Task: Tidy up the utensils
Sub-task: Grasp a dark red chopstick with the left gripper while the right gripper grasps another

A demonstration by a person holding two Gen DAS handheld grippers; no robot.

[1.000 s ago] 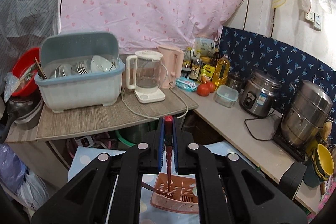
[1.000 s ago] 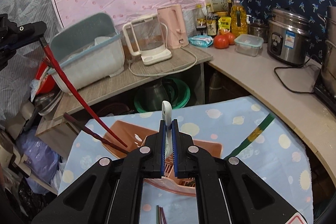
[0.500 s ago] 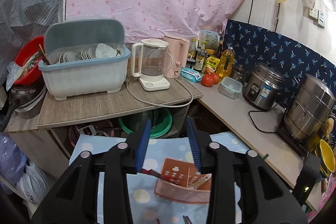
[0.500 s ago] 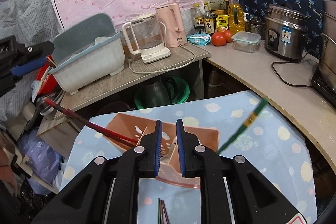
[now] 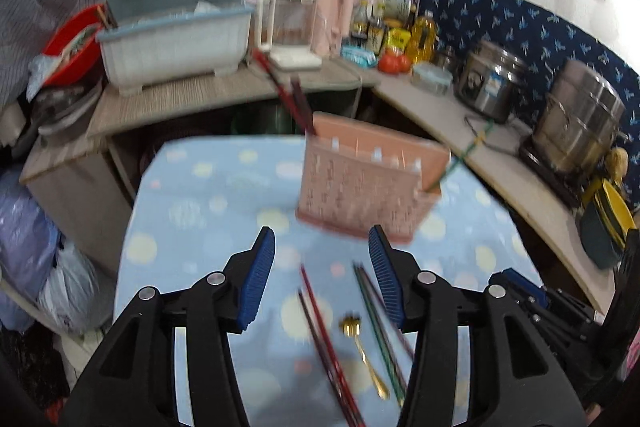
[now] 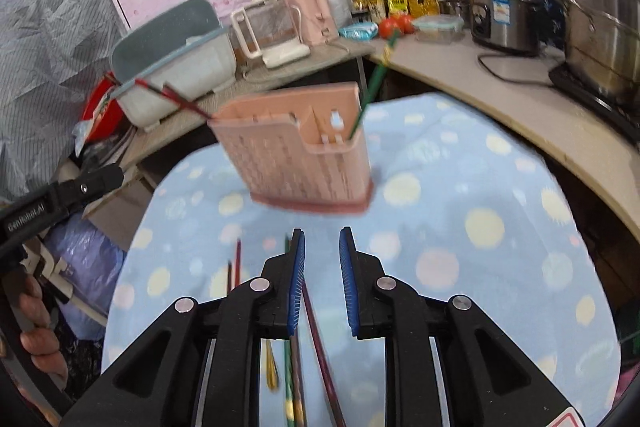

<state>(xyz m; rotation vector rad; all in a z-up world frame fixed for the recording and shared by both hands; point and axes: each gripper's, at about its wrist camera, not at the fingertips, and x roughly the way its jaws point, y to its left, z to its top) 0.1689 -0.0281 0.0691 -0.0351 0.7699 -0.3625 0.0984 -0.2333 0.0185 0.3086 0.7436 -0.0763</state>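
The left gripper (image 5: 322, 273) is held above the dotted blue tablecloth (image 5: 192, 195), jaws opening and about half apart, with nothing pressed between the pads. Below the gap, loose utensils lie on the cloth: a pair of red chopsticks (image 5: 320, 327), a gold spoon (image 5: 362, 355) just beside them, and a green chopstick pair (image 5: 378, 327) passing under the right-hand finger. None touches the pads.

The pink utensil holder (image 5: 360, 183) stands on the cloth beyond the fingertips, slightly to their right. Red chopsticks (image 5: 286, 91) lean out of its left end; a green chopstick (image 5: 460, 159) leans out of its right end.

The right gripper (image 6: 322, 255) has its jaws narrowly apart and grips nothing. A dark red chopstick (image 6: 320, 347) runs on the cloth beneath the gap; whether it contacts a pad cannot be determined. The holder (image 6: 296, 155) stands ahead of this gripper, well apart.

Both views are motion-blurred. The holder's inner compartments cannot be resolved. The near ends of the loose chopsticks are cut off by the gripper bodies. At the left edge of the right wrist view, part of a hand (image 6: 36, 331) holds the other gripper's handle.
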